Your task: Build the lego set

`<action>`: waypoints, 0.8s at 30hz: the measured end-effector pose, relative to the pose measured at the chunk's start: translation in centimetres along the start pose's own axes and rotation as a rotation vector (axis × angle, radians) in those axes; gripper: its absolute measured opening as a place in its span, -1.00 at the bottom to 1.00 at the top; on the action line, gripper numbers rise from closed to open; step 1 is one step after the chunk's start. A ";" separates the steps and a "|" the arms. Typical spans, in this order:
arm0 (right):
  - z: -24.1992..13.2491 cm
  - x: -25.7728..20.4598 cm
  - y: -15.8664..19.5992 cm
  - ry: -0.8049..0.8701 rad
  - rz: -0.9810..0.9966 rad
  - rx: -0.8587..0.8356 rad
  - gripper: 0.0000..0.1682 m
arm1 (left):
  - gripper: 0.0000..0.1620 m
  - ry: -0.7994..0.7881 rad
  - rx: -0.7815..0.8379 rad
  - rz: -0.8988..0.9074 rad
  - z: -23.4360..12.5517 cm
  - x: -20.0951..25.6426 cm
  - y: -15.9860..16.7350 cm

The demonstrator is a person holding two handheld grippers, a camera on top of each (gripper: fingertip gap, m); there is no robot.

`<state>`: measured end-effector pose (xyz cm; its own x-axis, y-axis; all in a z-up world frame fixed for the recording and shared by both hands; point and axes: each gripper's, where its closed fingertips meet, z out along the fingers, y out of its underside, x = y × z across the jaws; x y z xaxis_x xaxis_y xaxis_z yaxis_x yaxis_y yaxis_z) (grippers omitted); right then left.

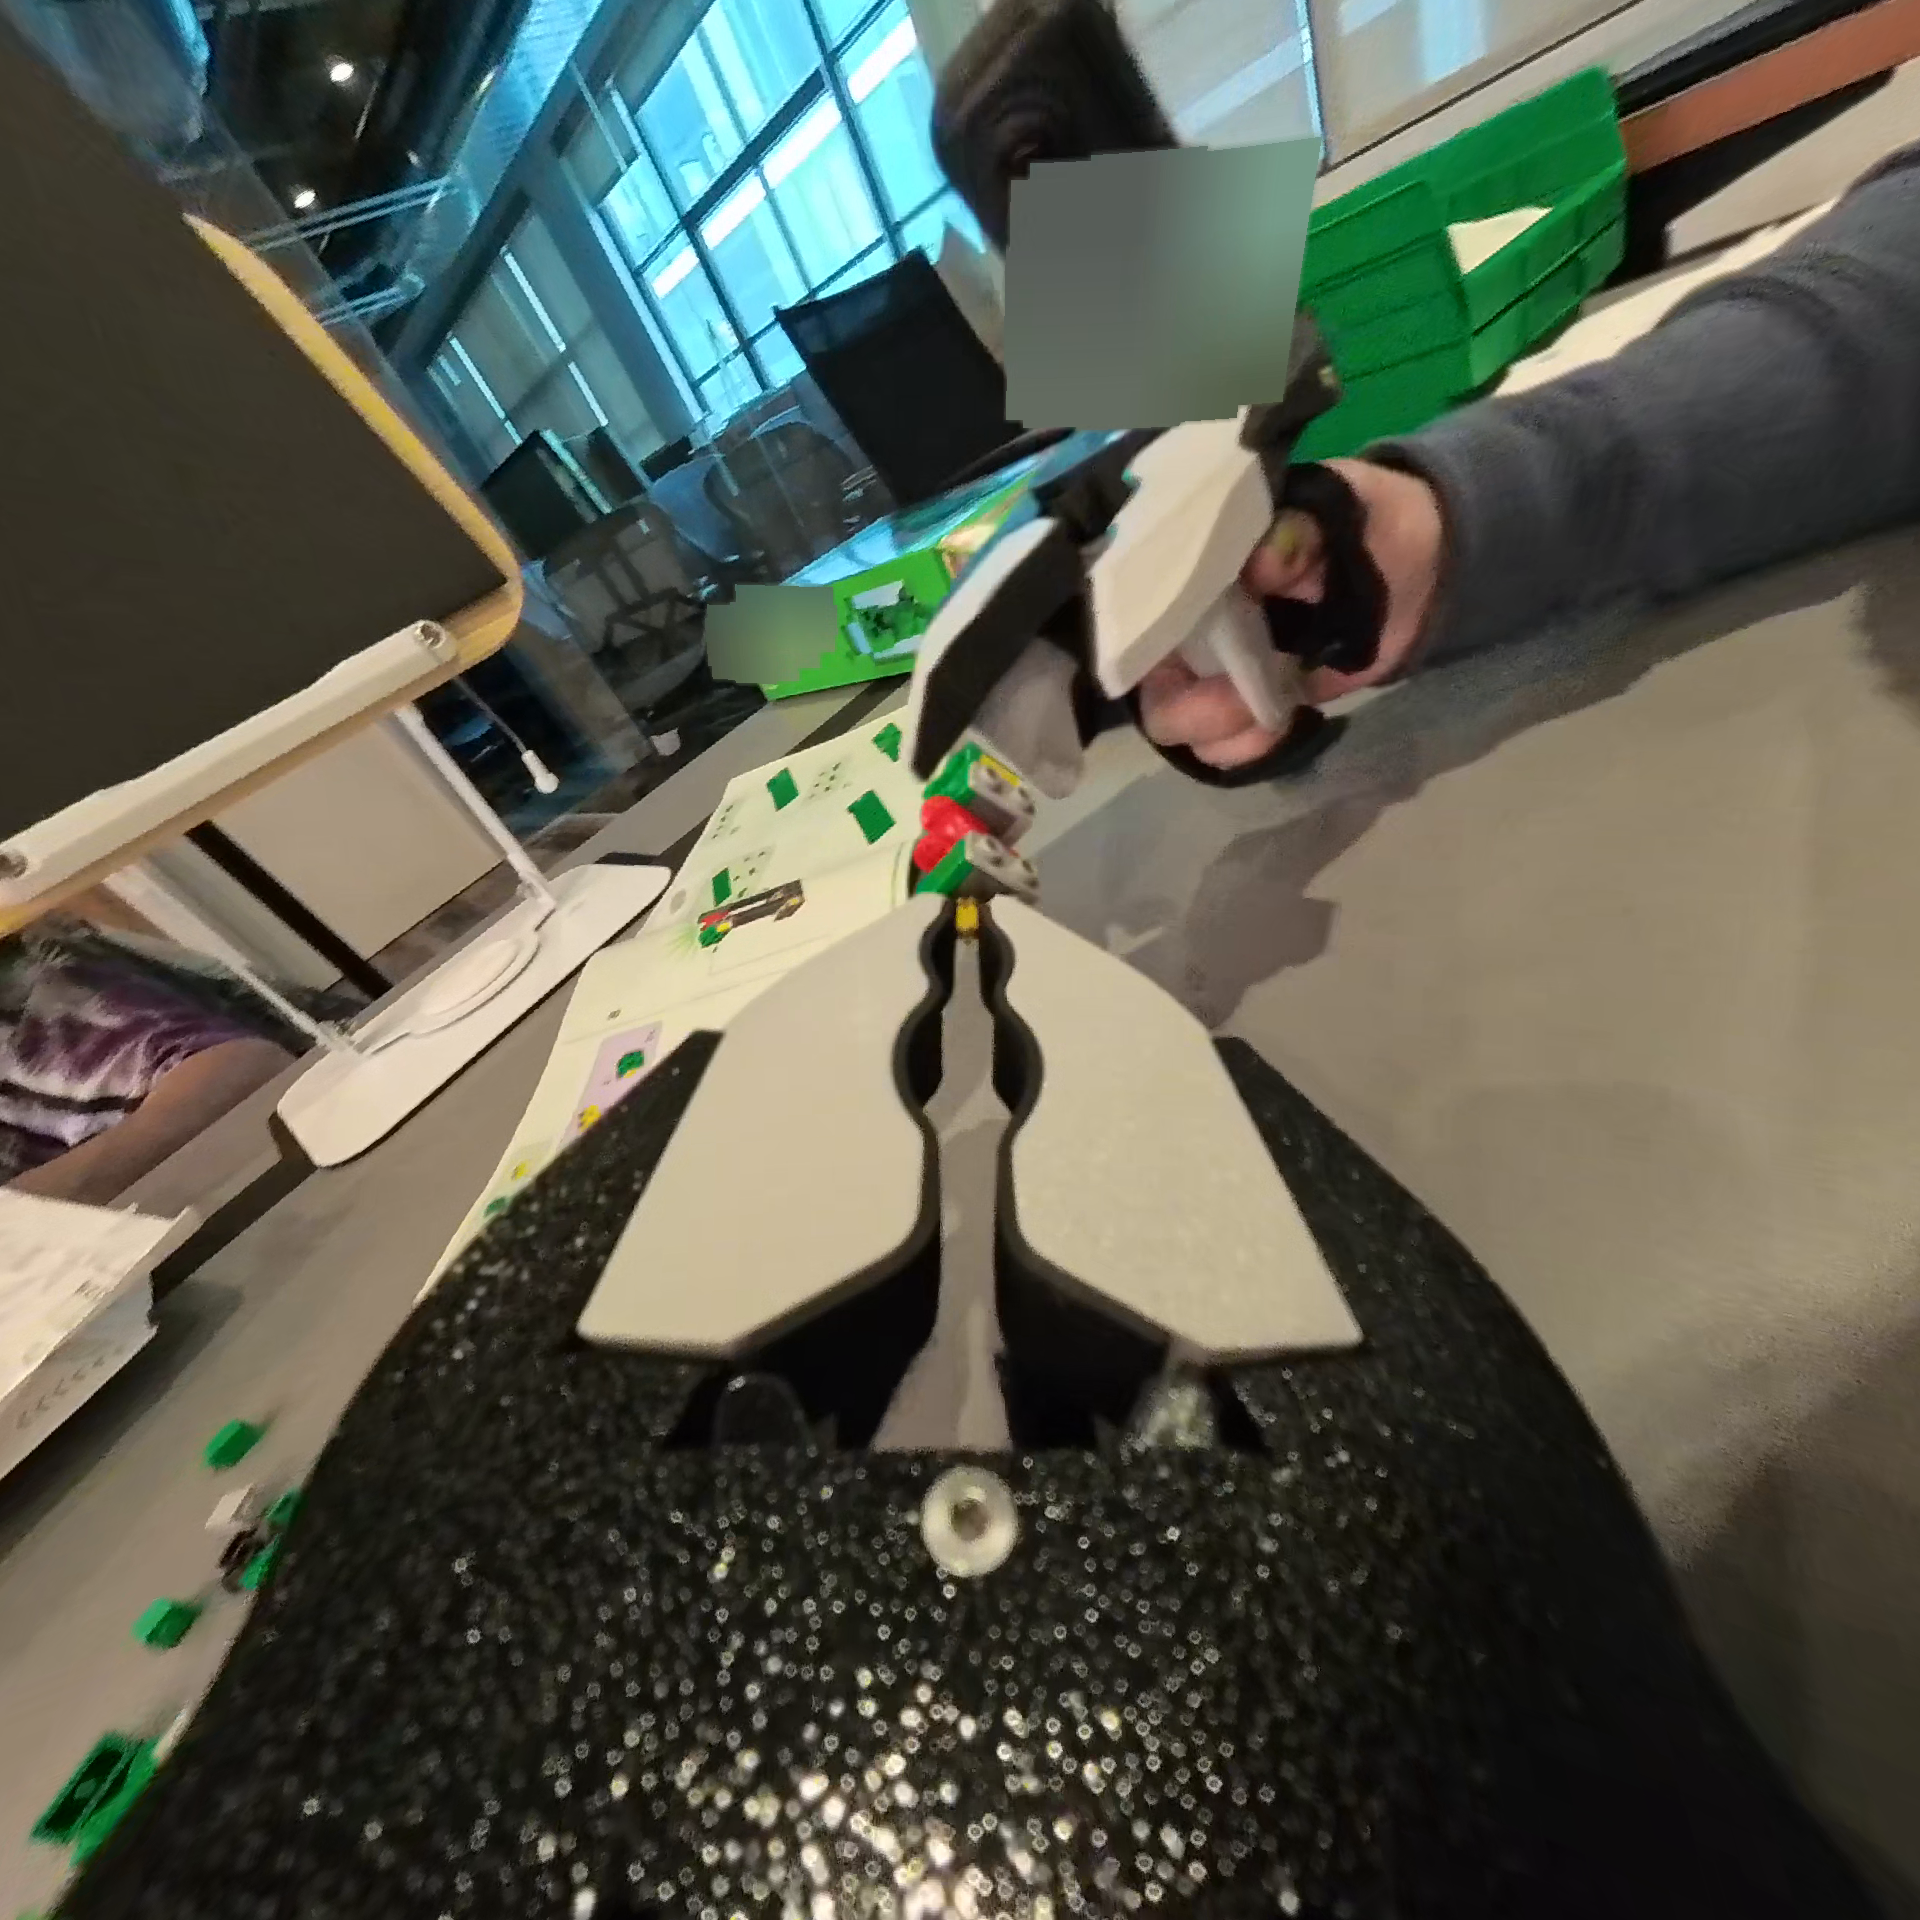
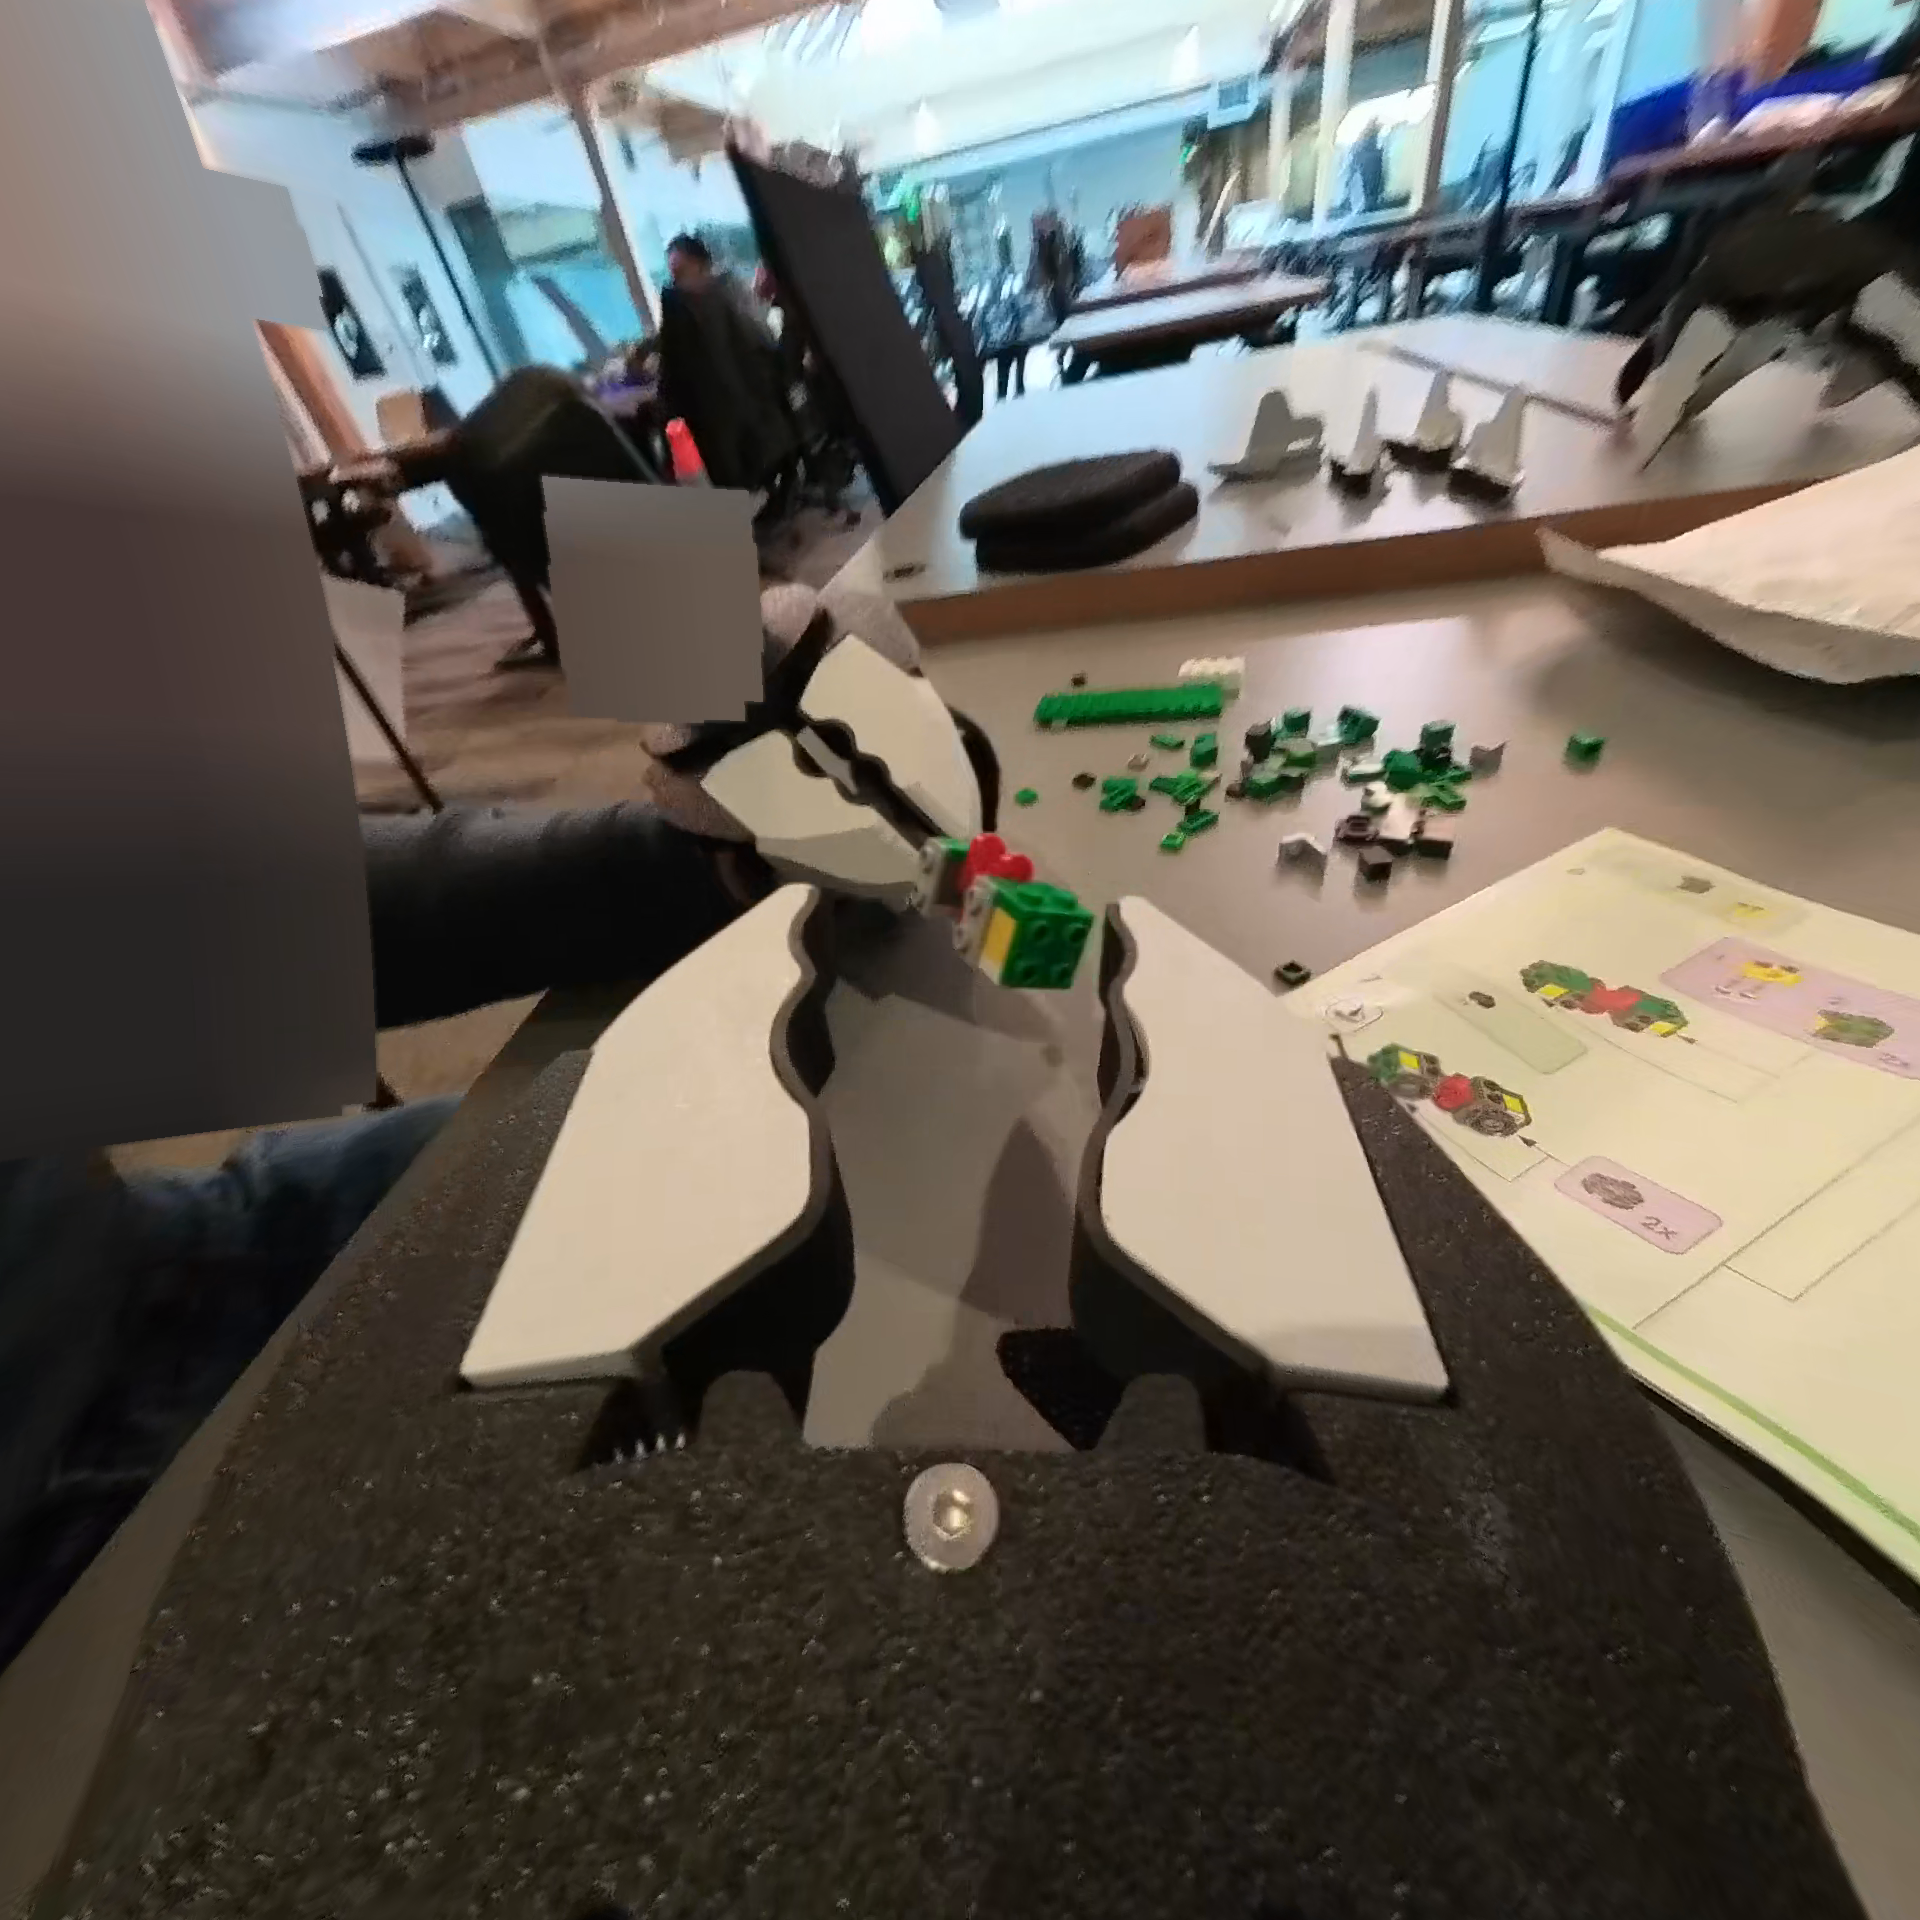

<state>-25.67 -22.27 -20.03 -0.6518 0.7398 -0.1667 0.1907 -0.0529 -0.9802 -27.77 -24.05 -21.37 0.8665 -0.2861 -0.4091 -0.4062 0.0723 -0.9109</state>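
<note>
A small lego assembly (image 1: 971, 831) of green, red, grey and yellow bricks is held above the grey table. My left gripper (image 1: 968, 923) is shut on its near end, pinching a thin yellow and black part. In the right wrist view the left gripper (image 2: 920, 873) comes in from the left with the assembly (image 2: 1023, 925) at its tips. My right gripper (image 2: 961, 930) is open, its fingers standing on either side of the assembly's green end with a gap on both sides. In the left wrist view the right gripper (image 1: 982, 764) reaches down over the assembly's far end.
The open instruction booklet (image 2: 1610, 1091) lies on the table to the right, and also shows in the left wrist view (image 1: 790, 862). Loose green and dark pieces (image 2: 1299, 769) and a long green plate (image 2: 1127, 707) lie beyond. Green bins (image 1: 1455, 270) and a white stand base (image 1: 457, 997) stand nearby. The left gripper's tips are roughly 4 cm from the right gripper's.
</note>
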 end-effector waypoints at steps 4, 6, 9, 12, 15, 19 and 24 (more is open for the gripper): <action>-0.3 0.1 0.3 -0.068 -0.005 -0.094 -0.47 | -0.96 0.051 0.026 0.002 0.1 0.8 -0.4; -0.4 -0.3 0.7 -0.125 0.012 -0.148 -0.50 | -0.96 0.071 0.030 0.004 0.2 1.1 -0.5; -0.2 -0.9 1.2 -0.209 0.067 -0.207 -0.50 | -0.96 0.104 0.038 0.008 0.3 1.6 -0.6; 0.2 -1.0 1.7 -0.238 0.071 -0.248 -0.55 | -0.96 0.120 0.038 0.012 0.4 1.9 -0.6; 0.3 -1.1 1.9 -0.261 0.057 -0.278 -0.75 | -0.96 0.121 0.029 0.019 0.5 1.9 -0.4; 0.0 -0.7 2.3 -0.247 0.039 -0.291 -0.76 | -0.89 0.089 0.013 0.037 0.9 1.6 -0.1; -1.1 1.4 3.3 -0.162 -0.001 -0.347 -0.76 | -0.62 -0.022 0.025 0.008 0.8 -0.1 -0.1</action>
<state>-25.13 -20.70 -23.40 -0.7542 0.6230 -0.2075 0.4090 0.1985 -0.8907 -27.55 -23.27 -21.26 0.8696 -0.2647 -0.4169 -0.4057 0.0984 -0.9087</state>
